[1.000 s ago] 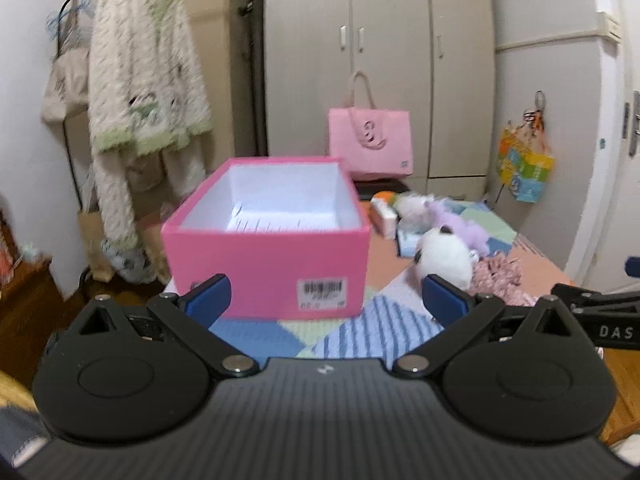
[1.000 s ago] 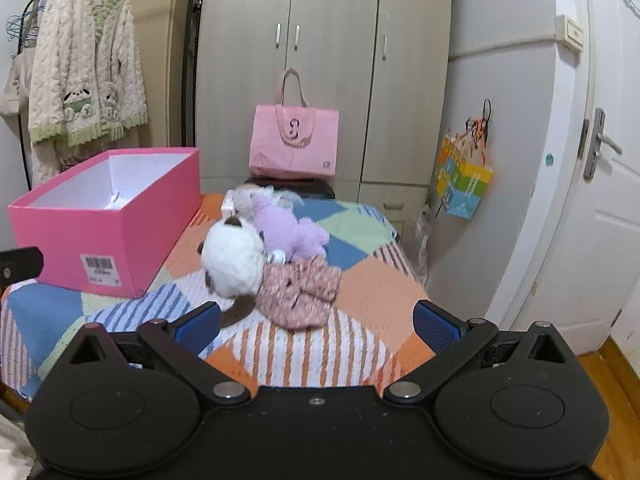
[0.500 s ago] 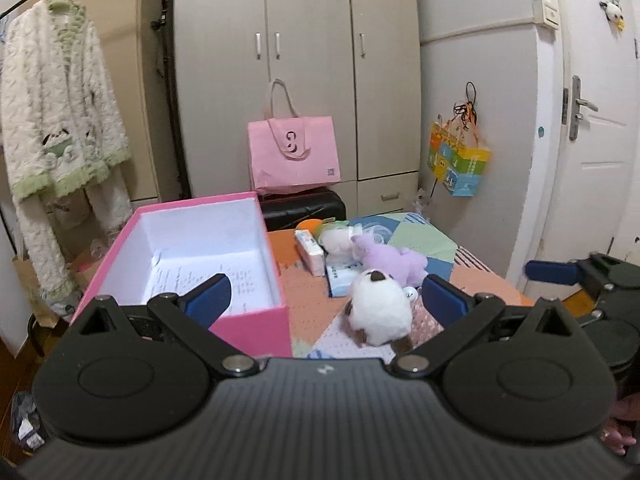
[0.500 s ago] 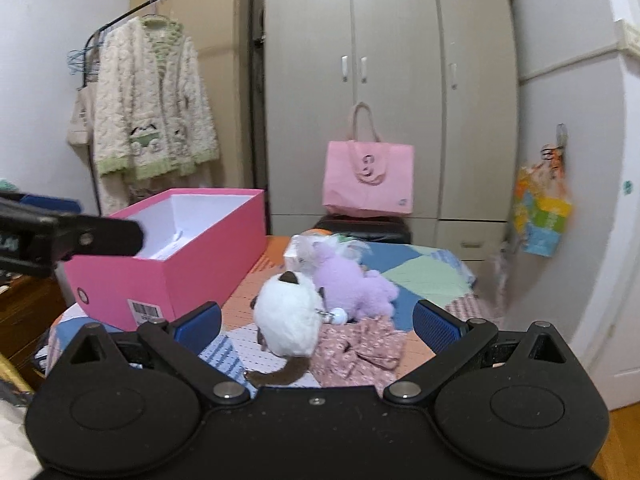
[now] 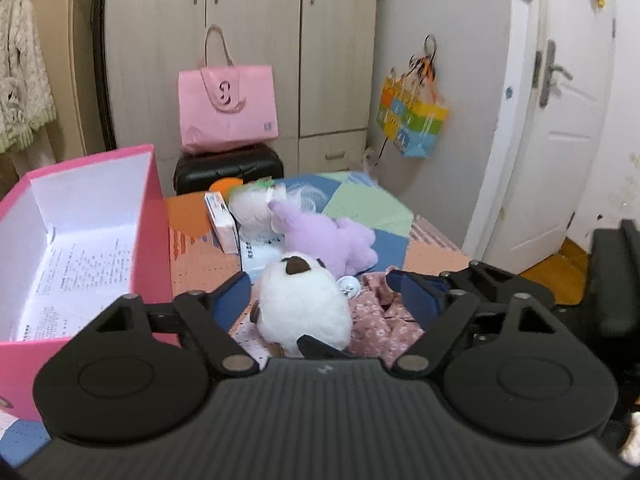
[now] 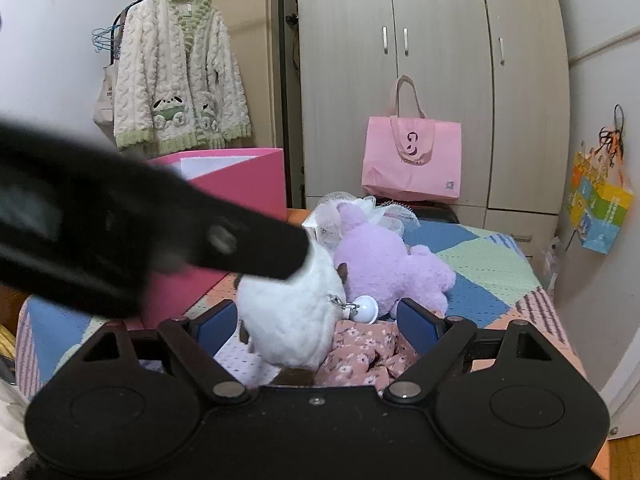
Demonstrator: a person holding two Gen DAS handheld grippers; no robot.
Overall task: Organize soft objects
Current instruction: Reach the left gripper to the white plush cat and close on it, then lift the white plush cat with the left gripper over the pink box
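The white plush toy [image 5: 302,308], lying on the patchwork blanket [image 5: 364,206] just right of the pink box [image 5: 150,216] and touching the purple plush [image 5: 332,240], is straddled, ungripped, by the left gripper [image 5: 322,300] and right gripper [image 6: 318,322], whose jaws have just been closing.

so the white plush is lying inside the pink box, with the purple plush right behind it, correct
Not quite: the white plush lies on the patchwork blanket beside the pink box, not inside it. The left wrist view shows only paper in the box. The purple plush is right behind it.
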